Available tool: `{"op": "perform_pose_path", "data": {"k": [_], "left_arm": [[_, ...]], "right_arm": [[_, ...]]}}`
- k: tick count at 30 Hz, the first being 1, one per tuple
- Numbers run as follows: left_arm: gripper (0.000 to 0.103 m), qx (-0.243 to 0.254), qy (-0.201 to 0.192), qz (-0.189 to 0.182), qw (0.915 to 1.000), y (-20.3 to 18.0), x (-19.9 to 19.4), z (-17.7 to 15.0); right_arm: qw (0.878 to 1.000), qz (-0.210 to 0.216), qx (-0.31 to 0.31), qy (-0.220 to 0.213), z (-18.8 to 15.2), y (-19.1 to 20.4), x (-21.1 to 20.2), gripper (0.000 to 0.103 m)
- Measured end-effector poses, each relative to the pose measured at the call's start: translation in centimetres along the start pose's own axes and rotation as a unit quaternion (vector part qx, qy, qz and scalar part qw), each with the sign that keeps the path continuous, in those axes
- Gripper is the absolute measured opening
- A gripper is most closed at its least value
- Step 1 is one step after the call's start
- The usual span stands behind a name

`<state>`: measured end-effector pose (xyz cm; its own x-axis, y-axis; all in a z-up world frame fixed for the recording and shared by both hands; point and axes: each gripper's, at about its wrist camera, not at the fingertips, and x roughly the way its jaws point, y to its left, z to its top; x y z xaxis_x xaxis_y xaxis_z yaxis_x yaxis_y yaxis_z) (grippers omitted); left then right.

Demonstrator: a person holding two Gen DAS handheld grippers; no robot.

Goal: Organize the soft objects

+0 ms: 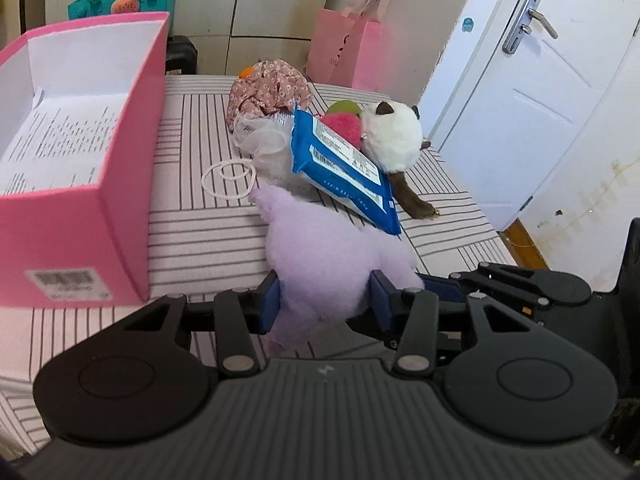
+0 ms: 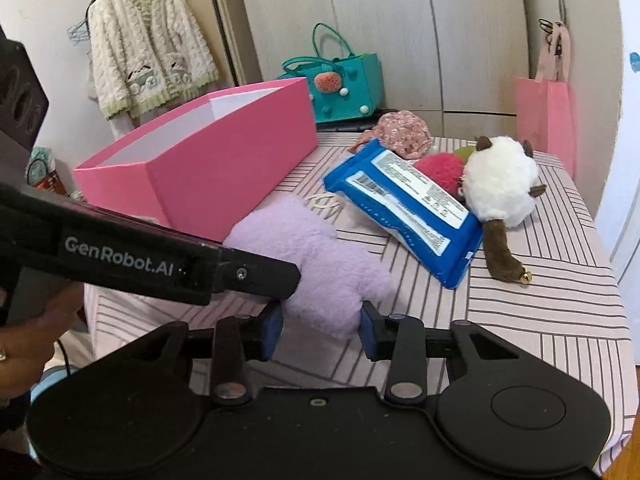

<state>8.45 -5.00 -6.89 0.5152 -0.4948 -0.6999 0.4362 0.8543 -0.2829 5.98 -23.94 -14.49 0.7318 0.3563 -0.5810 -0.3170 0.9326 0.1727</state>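
A: Report the state of the left gripper [image 1: 326, 300].

B: Its two blue pads press into the lilac plush toy [image 1: 328, 256] from both sides; the plush bulges around them. The toy lies on the striped bed cover [image 1: 200, 232], just beside the open pink box [image 1: 80, 160].

A: And the right gripper [image 2: 320, 330]?

B: Its fingers sit on either side of the near end of the same plush toy [image 2: 320, 268]. The left pad is hidden by the left gripper's body, so I cannot tell whether it is clamped or only bracketing.

A: Position of the remaining items?

B: Beyond the toy, a blue wipes pack [image 2: 404, 208] leans on a heap: a white and brown plush animal [image 2: 500, 184], a red pompom [image 2: 438, 170], a floral cloth bundle [image 1: 268, 88] and a white mesh piece [image 1: 260, 140]. A white elastic loop [image 1: 228, 180] lies flat between box and heap.
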Motion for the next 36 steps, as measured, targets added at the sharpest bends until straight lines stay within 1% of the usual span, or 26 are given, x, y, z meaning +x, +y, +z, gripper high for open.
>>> {"op": "perform_pose_path", "data": {"k": [3, 6, 10, 13, 18, 21, 25, 28, 31, 36], "left_arm": [[0.045, -0.013, 0.005, -0.007, 0.9999, 0.8, -1.4, -0.5], [0.045, -0.020, 0.007, -0.003, 0.9998, 1.4, -2.9, -1.3], [0.045, -0.025, 0.016, 0.017, 0.9994, 2.3, -5.2, -2.2], [0.045, -0.025, 0.020, 0.031, 0.9990, 3.1, -7.3, -2.5], [0.045, -0.027, -0.003, 0.049, 0.9984, 4.1, -11.5, -3.0], [0.045, -0.027, -0.017, 0.063, 0.9975, 4.5, -13.4, -3.3], [0.045, -0.032, -0.032, 0.080, 0.9957, 5.2, -15.2, -3.5], [0.045, -0.047, -0.032, 0.085, 0.9947, 6.1, -16.3, -3.4], [0.045, -0.051, -0.031, 0.091, 0.9941, 6.8, -17.3, -2.6], [0.045, -0.030, -0.057, 0.107, 0.9921, 7.1, -17.9, -0.4]], "right_arm": [[1.000, 0.012, -0.005, 0.014, 0.4, 0.9, -0.5, 0.045], [0.999, 0.023, -0.020, 0.026, 0.6, 2.4, -0.9, 0.045], [0.997, 0.040, -0.044, 0.046, 0.9, 5.0, -1.1, 0.045], [0.995, 0.065, -0.049, 0.057, 1.5, 6.6, -1.3, 0.045], [0.992, 0.091, -0.076, 0.040, 2.3, 9.6, -2.6, 0.045], [0.989, 0.107, -0.096, 0.032, 2.8, 11.3, -3.0, 0.045], [0.985, 0.127, -0.115, 0.034, 3.8, 13.0, -3.0, 0.045], [0.981, 0.146, -0.120, 0.043, 4.8, 13.7, -2.6, 0.045], [0.977, 0.167, -0.125, 0.047, 5.9, 14.3, -2.4, 0.045], [0.976, 0.166, -0.141, 0.022, 8.3, 14.8, -1.7, 0.045]]}}
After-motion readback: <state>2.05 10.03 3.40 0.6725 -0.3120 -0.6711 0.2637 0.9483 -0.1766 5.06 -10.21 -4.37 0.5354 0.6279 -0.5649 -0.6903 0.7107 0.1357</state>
